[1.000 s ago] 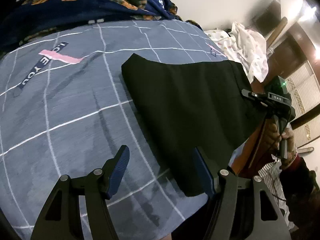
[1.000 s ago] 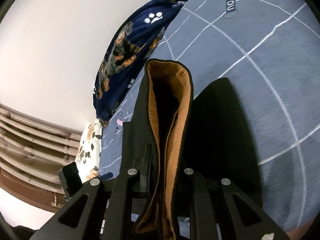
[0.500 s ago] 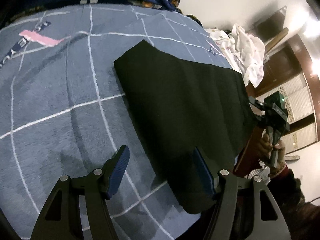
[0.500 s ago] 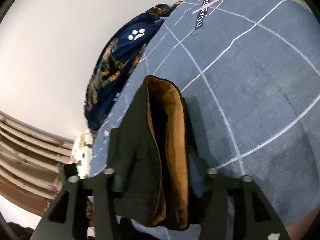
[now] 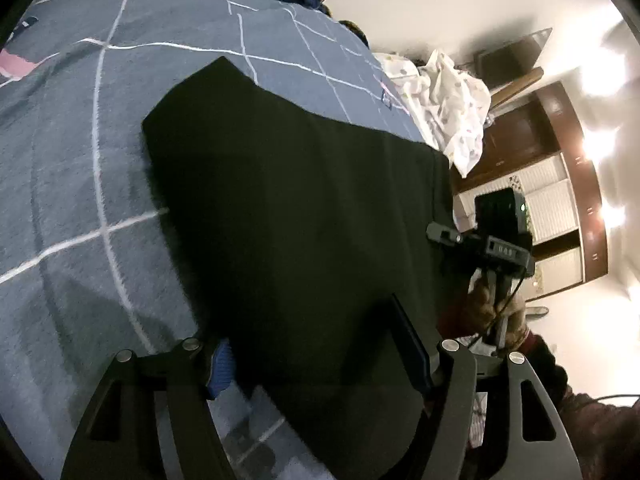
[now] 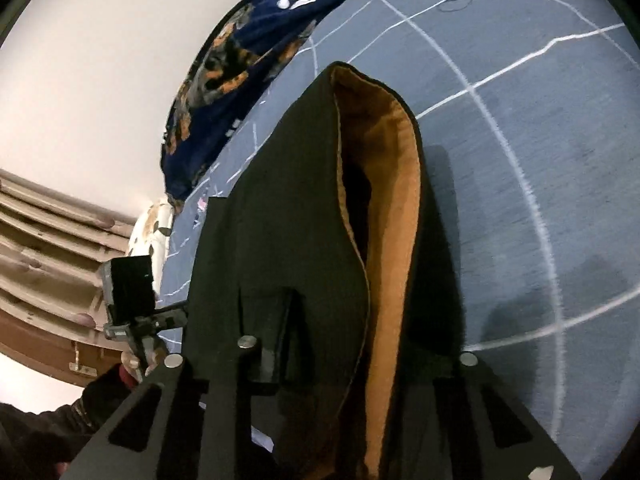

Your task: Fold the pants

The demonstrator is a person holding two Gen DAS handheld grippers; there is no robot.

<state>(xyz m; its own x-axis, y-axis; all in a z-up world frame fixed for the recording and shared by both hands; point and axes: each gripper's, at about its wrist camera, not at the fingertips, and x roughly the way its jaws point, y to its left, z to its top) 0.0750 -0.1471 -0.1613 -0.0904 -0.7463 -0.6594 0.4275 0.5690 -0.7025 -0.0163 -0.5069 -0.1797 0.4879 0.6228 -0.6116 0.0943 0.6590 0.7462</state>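
Black pants [image 5: 296, 208] lie folded flat on the grey-blue checked bedspread [image 5: 72, 184]. My left gripper [image 5: 316, 344] is open, and the near edge of the pants lies between its blue-padded fingers [image 5: 219, 364]. In the right wrist view the pants [image 6: 280, 248] show an orange lining [image 6: 396, 216] at an open end. My right gripper [image 6: 352, 364] straddles this end with its jaws apart; the cloth hides the fingertips. The right gripper also shows in the left wrist view [image 5: 480, 244] at the pants' right edge.
A dark blue patterned blanket [image 6: 248, 52] lies bunched at the head of the bed. A white spotted cloth [image 5: 448, 96] lies past the bed's far corner. Brown cupboards and a white wall stand behind. My left gripper shows at the left of the right wrist view [image 6: 132, 300].
My left gripper has moved forward so that the pants' near edge now lies between its fingers. The right gripper's jaws have spread apart from a closed grip on the pants' end.
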